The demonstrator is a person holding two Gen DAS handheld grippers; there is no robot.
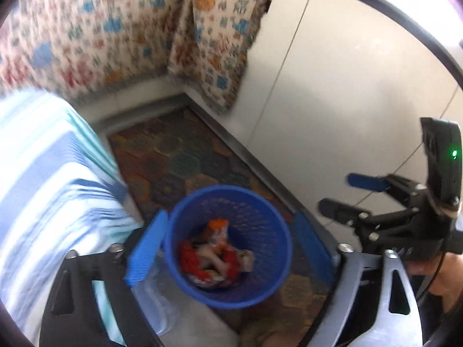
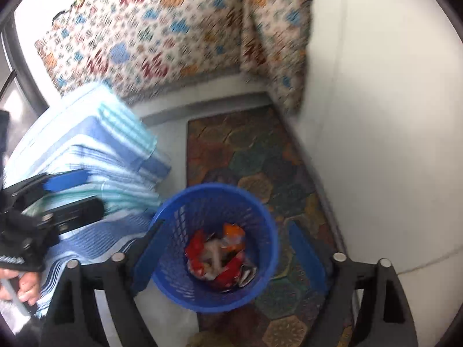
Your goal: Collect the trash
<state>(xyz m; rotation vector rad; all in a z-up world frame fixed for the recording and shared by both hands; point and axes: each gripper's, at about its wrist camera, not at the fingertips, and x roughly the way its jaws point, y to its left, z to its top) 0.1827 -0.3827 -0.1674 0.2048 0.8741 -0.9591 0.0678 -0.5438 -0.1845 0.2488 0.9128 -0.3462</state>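
A blue mesh trash basket [image 1: 260,202] stands on the floor; it also shows in the right wrist view [image 2: 179,219]. Red, orange and white wrappers [image 1: 215,256] lie in its bottom, seen too in the right wrist view [image 2: 222,256]. My left gripper [image 1: 228,248] is open and empty above the basket, its blue pads on either side. My right gripper [image 2: 225,248] is open and empty above the basket too. The right gripper also shows in the left wrist view [image 1: 347,193], and the left gripper shows in the right wrist view [image 2: 78,193].
A blue and white striped cloth [image 1: 43,173] covers furniture to the left of the basket. A dark hexagon-patterned rug [image 2: 254,159] lies on the floor. A patterned quilt [image 2: 162,29] hangs behind. A white wall [image 2: 390,144] is to the right.
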